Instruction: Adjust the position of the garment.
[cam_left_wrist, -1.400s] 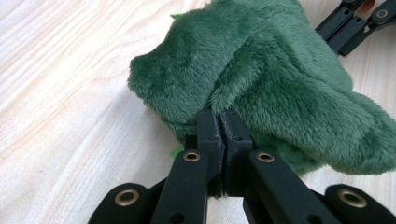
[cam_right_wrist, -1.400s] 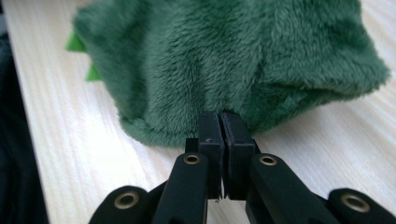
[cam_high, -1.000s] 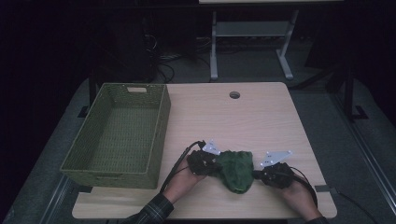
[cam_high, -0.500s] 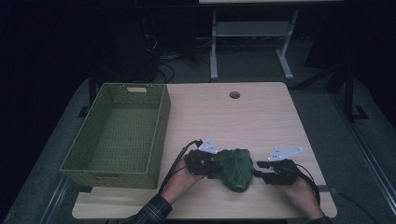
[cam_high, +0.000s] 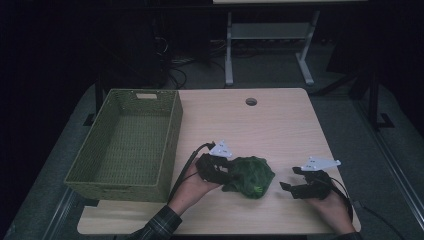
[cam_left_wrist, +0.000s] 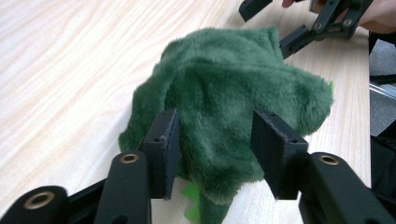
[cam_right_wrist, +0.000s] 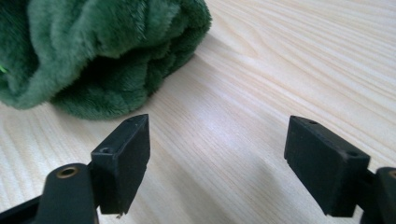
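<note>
A green plush toy (cam_high: 252, 176) lies crumpled on the wooden table (cam_high: 260, 130) near its front edge. My left gripper (cam_high: 227, 172) comes at it from the left. In the left gripper view its jaws (cam_left_wrist: 215, 126) press into a fold of the plush toy (cam_left_wrist: 233, 74), so it is shut on it. My right gripper (cam_high: 288, 178) stands open a short way to the right of the toy, apart from it. In the right gripper view, bare table lies between the wide-apart jaws of this gripper (cam_right_wrist: 217, 135), and the plush toy (cam_right_wrist: 93, 46) sits beyond at the upper left.
A green woven basket (cam_high: 172, 130), empty, stands on the left part of the table, close to my left forearm. A round cable hole (cam_high: 251, 101) sits near the far edge. Bare wood stretches behind the toy. A metal frame (cam_high: 270, 35) stands on the floor beyond.
My right gripper has let go of the plush toy, opened and drawn back to the right. The left gripper stays on the toy, which has barely moved.
</note>
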